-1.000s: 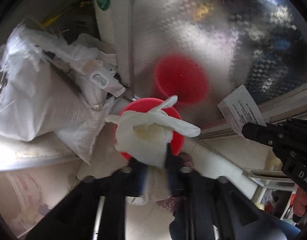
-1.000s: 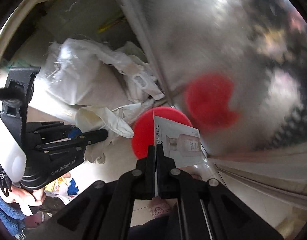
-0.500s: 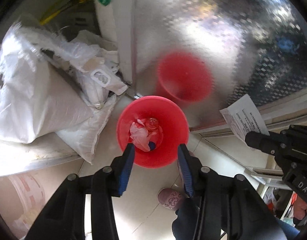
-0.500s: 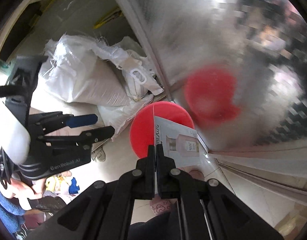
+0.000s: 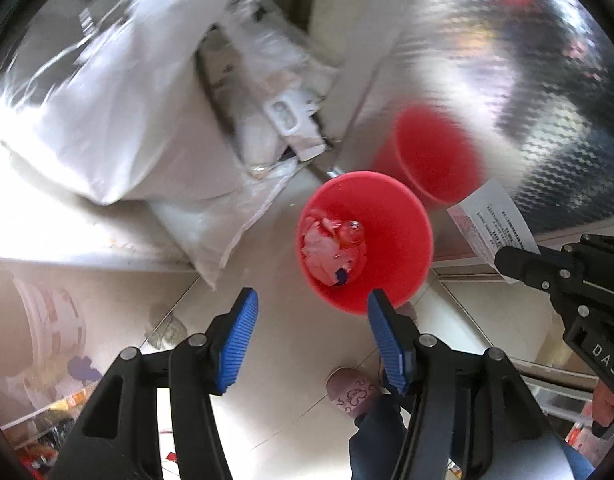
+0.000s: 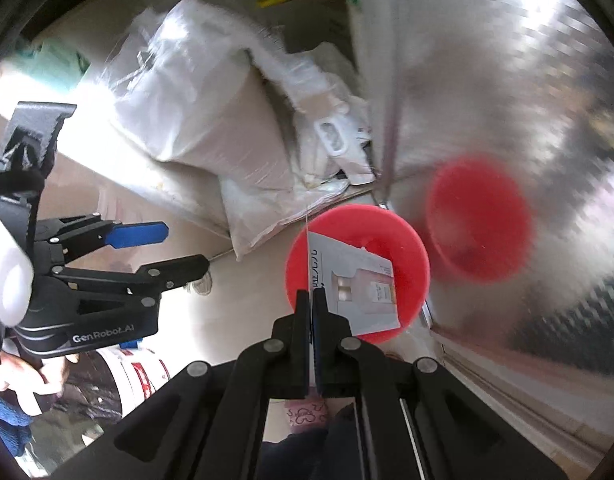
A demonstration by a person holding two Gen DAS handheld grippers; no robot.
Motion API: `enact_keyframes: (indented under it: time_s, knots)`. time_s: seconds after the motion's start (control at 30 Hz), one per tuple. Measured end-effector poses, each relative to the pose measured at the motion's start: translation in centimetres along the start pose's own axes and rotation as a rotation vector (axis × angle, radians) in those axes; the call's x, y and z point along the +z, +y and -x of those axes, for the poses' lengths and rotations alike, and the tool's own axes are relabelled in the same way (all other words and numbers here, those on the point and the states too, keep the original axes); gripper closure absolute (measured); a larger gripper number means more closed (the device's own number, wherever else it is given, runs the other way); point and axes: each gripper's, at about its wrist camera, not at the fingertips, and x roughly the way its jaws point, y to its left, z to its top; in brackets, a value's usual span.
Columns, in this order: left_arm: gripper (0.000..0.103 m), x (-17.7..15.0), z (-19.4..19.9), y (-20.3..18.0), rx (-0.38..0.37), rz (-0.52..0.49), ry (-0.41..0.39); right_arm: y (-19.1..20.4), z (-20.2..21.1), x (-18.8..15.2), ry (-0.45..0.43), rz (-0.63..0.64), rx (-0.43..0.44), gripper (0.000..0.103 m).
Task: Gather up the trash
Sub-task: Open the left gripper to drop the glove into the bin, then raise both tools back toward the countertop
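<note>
A red bin (image 5: 391, 248) stands on the tiled floor with crumpled white and pink trash (image 5: 331, 244) in its bottom. My left gripper (image 5: 312, 308) hangs above and to the left of the bin, its blue-padded jaws opening with nothing between them. From the right wrist view the same left gripper (image 6: 183, 248) shows at the left, empty. My right gripper (image 6: 312, 300) is shut on a printed white paper leaflet (image 6: 359, 284), held edge-on over the red bin (image 6: 403, 248). That leaflet (image 5: 491, 220) and the right gripper's tip also appear at the right of the left wrist view.
White plastic sacks (image 5: 119, 120) are piled to the left of the bin. A shiny patterned metal panel (image 5: 527, 60) behind it mirrors the bin. A slippered foot (image 5: 353, 394) stands on the floor below the grippers. A white bucket (image 5: 47, 320) sits at the lower left.
A white glove held in my left gripper a second ago has dropped into the red bin. The left jaws have spread apart and the gripper has shifted left. The right gripper has moved over the bin.
</note>
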Motion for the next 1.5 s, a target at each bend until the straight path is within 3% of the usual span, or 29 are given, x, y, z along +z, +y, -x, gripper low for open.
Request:
enact_keyframes:
  time_s: [0.3, 0.33, 0.43, 0.47, 0.6, 0.93, 1.17, 1.37, 1.43, 1.5]
  knots:
    - [0.048, -1.2, -0.5, 1.9, 0.009, 0.062, 0.009, 1.8, -2.1, 0.7, 0.054, 0.08, -0.031, 0.101]
    - [0.048, -1.4, -0.4, 2.3, 0.006, 0.063, 0.007, 2.0, -2.0, 0.6, 0.055, 0.088, -0.038, 0.098]
    - [0.048, -1.7, -0.2, 2.5, 0.005, 0.065, 0.006, 2.4, -1.8, 0.6, 0.053, 0.102, -0.073, 0.066]
    - [0.048, -1.7, 0.0, 2.5, 0.005, 0.065, 0.01, 2.5, -1.5, 0.5, 0.044, 0.106, -0.084, 0.062]
    - [0.048, -1.7, 1.9, 2.2, 0.016, 0.068, 0.004, 3.0, -0.2, 0.6, 0.041, 0.095, -0.101, 0.06]
    - [0.048, -1.7, 13.2, 0.4, 0.017, 0.088, -0.055, 5.6, 9.7, 1.4, -0.019, 0.067, -0.109, 0.053]
    - [0.048, -1.0, 22.6, -1.4, 0.049, 0.086, -0.131, 7.6, 18.4, 2.3, -0.087, 0.075, -0.131, 0.038]
    - [0.047, 0.2, 29.8, -2.6, 0.061, 0.069, -0.217, 9.0, 25.1, 3.5, -0.156, 0.064, -0.16, 0.032]
    - [0.039, 0.6, 31.9, -3.1, 0.059, 0.066, -0.246, 9.4, 27.3, 3.7, -0.19, 0.055, -0.175, 0.026]
    - [0.023, 0.8, 33.8, -3.6, 0.044, 0.065, -0.279, 9.7, 29.2, 3.7, -0.22, 0.05, -0.178, 0.023]
